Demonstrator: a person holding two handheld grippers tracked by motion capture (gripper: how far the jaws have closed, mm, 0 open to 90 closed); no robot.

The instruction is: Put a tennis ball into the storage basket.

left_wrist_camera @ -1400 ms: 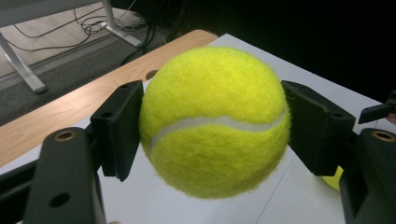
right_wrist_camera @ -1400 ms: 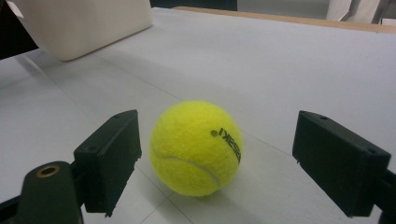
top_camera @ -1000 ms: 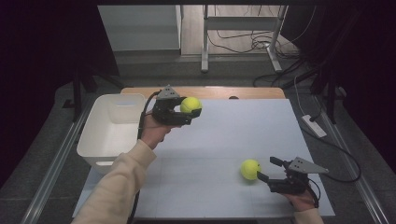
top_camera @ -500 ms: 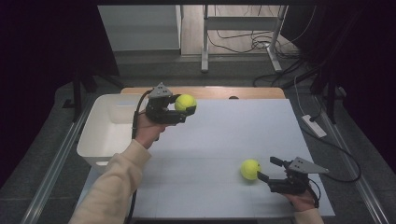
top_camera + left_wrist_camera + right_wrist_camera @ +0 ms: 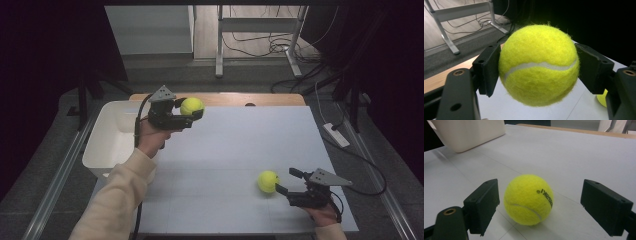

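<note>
Up in the left-centre of the high view, the left gripper (image 5: 192, 116) has its jaws clamped on a yellow tennis ball (image 5: 192, 106), held above the table just right of the white bin (image 5: 107, 150), whose visible inside looks bare. Lower right, the right gripper (image 5: 283, 182) rests with jaws spread wide, a second tennis ball (image 5: 268, 181) lying on the white table (image 5: 240, 145) between them, untouched.

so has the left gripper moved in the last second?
Yes. The left gripper, shut on a ball, has drifted left toward the white bin in the high view.
</note>
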